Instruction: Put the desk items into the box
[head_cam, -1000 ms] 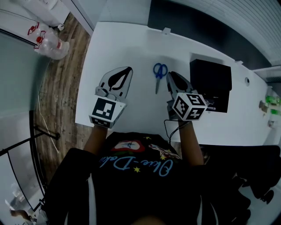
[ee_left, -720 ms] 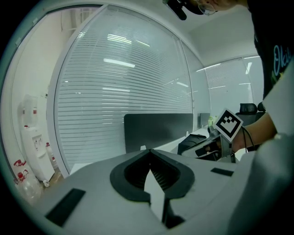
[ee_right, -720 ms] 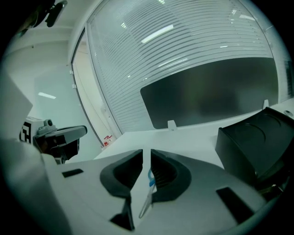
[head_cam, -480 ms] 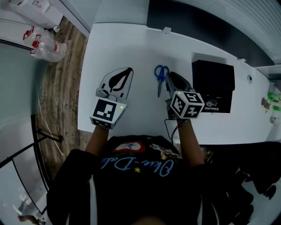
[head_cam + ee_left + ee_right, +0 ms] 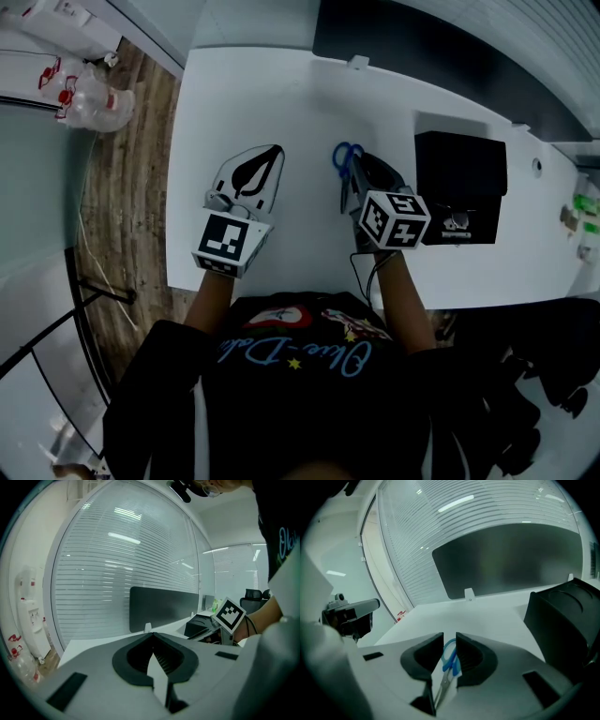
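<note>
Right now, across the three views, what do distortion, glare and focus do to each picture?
Head view: fisheye bows the desk edges, and the scene is dim. Left gripper view: blinds curve into an arc, with light streaks glaring on them; corners black. Right gripper view: scissors fairly sharp, corners black.

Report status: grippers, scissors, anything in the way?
Left gripper shut, empty. Right gripper open, jaws just opening, astride scissors lying on desk, no grip yet. Path to black box looks clear.

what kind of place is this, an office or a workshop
Most likely an office: a white desk backed by a dark partition panel, a glass wall with horizontal blinds behind it, and blue-handled scissors lying on the desk.
</note>
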A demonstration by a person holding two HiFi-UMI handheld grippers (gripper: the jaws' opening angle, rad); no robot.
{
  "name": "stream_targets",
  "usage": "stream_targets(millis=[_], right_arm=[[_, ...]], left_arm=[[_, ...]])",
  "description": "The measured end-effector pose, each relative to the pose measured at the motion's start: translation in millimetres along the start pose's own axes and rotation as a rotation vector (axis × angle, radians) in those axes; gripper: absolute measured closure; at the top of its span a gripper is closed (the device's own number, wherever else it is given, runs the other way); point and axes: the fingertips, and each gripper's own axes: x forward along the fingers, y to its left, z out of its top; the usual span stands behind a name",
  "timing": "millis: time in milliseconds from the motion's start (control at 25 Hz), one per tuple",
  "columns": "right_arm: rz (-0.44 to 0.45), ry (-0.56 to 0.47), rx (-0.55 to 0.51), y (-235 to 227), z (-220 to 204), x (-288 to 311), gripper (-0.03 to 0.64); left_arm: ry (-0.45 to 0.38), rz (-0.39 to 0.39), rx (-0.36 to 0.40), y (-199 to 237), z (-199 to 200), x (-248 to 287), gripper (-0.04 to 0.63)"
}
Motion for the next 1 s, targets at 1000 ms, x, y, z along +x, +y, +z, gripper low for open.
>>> stream_targets(millis=[1000], right_arm=[[-0.120, 0.137, -0.045, -12, -29, 41, 0.497]], left_arm=[[0.060, 0.016, -0.060, 27, -30, 7, 0.588]])
